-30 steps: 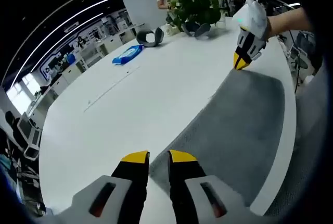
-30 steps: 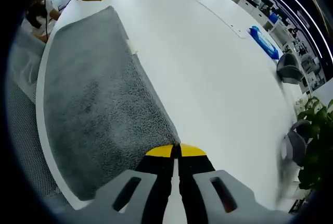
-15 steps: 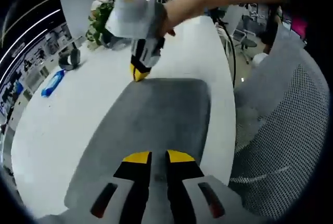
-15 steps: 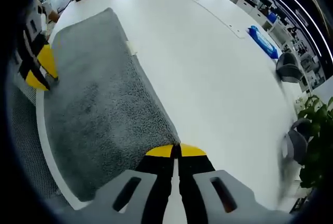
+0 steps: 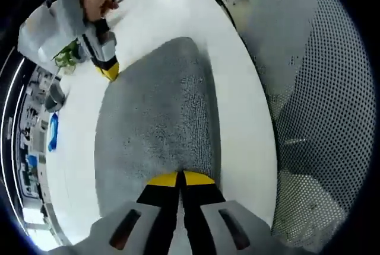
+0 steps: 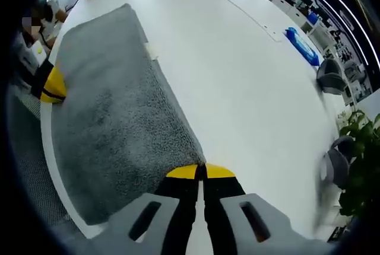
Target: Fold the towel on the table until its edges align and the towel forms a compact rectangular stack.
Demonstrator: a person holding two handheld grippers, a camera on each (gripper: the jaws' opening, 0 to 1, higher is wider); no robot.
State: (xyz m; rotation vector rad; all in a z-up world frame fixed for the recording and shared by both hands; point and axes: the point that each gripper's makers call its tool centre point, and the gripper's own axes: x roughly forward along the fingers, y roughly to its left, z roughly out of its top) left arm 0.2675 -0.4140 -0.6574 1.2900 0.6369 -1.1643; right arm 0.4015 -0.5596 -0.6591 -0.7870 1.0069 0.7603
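While the grey towel [image 6: 113, 118] lies flat on the bench [image 6: 237, 71], I clamp my left hand-held gripper [image 5: 179, 178] and right hand-held gripper [image 6: 200, 172] on its edge, ready, I judge, to lift and fold it over.

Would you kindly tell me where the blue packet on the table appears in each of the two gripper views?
Left gripper view: the blue packet lies at the far left edge, on the white table, beyond the grey towel.
Right gripper view: the blue packet lies at the upper right, far across the table from the towel.
Shared landmark: the green plant, close to the packet in both views.
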